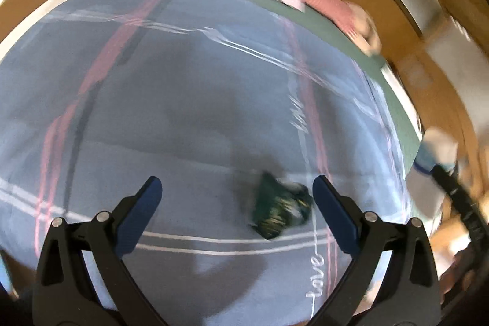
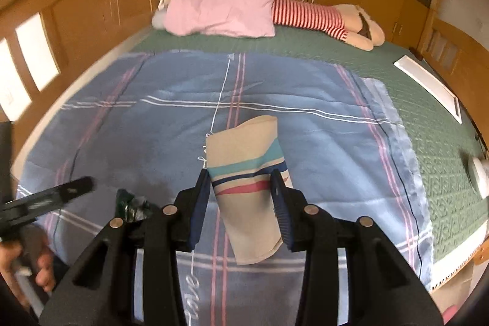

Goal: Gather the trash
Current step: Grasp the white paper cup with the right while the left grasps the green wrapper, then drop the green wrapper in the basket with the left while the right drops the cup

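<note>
A crumpled dark green wrapper (image 1: 281, 210) lies on the blue plaid blanket (image 1: 183, 100). My left gripper (image 1: 237, 191) is open just above it, and the wrapper sits nearer the right finger. The wrapper also shows in the right wrist view (image 2: 131, 205), at lower left. My right gripper (image 2: 241, 185) is shut on a flattened beige paper cup (image 2: 247, 173) with teal, navy and pink stripes, held above the blanket (image 2: 321, 142). The left gripper's finger (image 2: 61, 193) shows as a dark bar at the left.
A pink pillow (image 2: 220, 8) and a plush doll in red-striped clothes (image 2: 330, 20) lie at the bed's head on a green quilt (image 2: 443, 127). A white flat object (image 2: 428, 84) and a white round object (image 2: 479, 176) lie on the right. Wooden cabinets surround the bed.
</note>
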Tool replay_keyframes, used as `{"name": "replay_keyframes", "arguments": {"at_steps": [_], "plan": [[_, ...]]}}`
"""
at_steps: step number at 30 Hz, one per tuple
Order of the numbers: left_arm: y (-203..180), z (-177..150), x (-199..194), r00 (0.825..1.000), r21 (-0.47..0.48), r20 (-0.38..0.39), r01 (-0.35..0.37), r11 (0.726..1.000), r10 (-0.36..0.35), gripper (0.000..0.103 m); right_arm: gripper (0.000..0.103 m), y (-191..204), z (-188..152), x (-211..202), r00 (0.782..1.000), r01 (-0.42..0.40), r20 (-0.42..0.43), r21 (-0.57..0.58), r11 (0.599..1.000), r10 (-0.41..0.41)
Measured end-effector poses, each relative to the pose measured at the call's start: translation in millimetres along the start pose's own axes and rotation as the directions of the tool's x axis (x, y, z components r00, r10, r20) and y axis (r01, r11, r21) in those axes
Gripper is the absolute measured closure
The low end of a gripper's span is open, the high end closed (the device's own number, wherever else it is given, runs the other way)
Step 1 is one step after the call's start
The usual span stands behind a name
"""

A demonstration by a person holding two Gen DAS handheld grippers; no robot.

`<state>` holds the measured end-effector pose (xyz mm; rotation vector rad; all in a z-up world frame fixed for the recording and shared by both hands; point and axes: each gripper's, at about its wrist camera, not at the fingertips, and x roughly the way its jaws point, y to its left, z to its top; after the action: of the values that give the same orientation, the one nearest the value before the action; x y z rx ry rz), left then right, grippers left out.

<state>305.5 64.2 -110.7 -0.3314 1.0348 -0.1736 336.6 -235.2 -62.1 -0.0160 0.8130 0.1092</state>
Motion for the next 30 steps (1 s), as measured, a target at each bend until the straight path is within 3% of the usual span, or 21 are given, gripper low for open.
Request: {"name": "replay_keyframes", "arguments": {"at_steps": [4, 8, 10, 11, 14, 16, 19, 22, 25, 30], "plan": [[-47, -4, 34, 0.995, 0.228, -0.087, -0.028, 0.973, 0.049, 0.005, 0.062, -18, -20, -33, 0.998, -0.053, 0.028, 0.057, 0.997, 0.052], [-62, -25, 62, 0.972, 0.341, -0.2, -0.047, 0.939, 0.121, 0.038, 0.062, -20, -42, -60, 0.996, -0.081, 0.039, 0.079, 0.994, 0.078], [-55, -31, 68, 0.964, 0.342, -0.22, -0.065, 0.937, 0.148, 0.048, 0.062, -16, -54, -79, 0.994, -0.098, 0.062, 0.077, 0.992, 0.093], [-52, -31, 67, 0.966, 0.329, -0.213, -0.07, 0.942, 0.146, 0.055, 0.062, -15, -58, -82, 0.993, -0.101, 0.068, 0.077, 0.992, 0.096], [-41, -31, 52, 0.977, 0.289, -0.152, -0.098, 0.952, 0.147, 0.057, 0.062, -3, -74, -108, 0.986, -0.124, 0.12, 0.035, 0.992, 0.119], [-41, -33, 19, 0.989, 0.288, -0.019, -0.138, 0.948, 0.149, 0.057, 0.062, 1, -82, -117, 0.985, -0.113, 0.132, 0.013, 0.993, 0.111], [-44, -48, -29, 0.991, 0.253, 0.094, -0.116, 0.961, 0.095, 0.057, 0.062, 7, -99, -143, 0.985, -0.094, 0.146, -0.018, 0.995, 0.096], [-50, -80, -69, 0.994, 0.22, 0.105, -0.021, 0.975, -0.002, 0.057, 0.062, 3, -106, -154, 0.985, -0.107, 0.136, 0.005, 0.994, 0.106], [-62, -113, -100, 0.995, 0.277, 0.085, 0.023, 0.96, -0.048, 0.057, 0.062, -8, -128, -171, 0.987, -0.13, 0.107, 0.068, 0.989, 0.122], [-81, -141, -136, 0.992, 0.315, 0.078, 0.071, 0.947, -0.101, 0.057, 0.062, -16, -151, -190, 0.992, -0.119, 0.06, 0.105, 0.987, 0.113]]}}
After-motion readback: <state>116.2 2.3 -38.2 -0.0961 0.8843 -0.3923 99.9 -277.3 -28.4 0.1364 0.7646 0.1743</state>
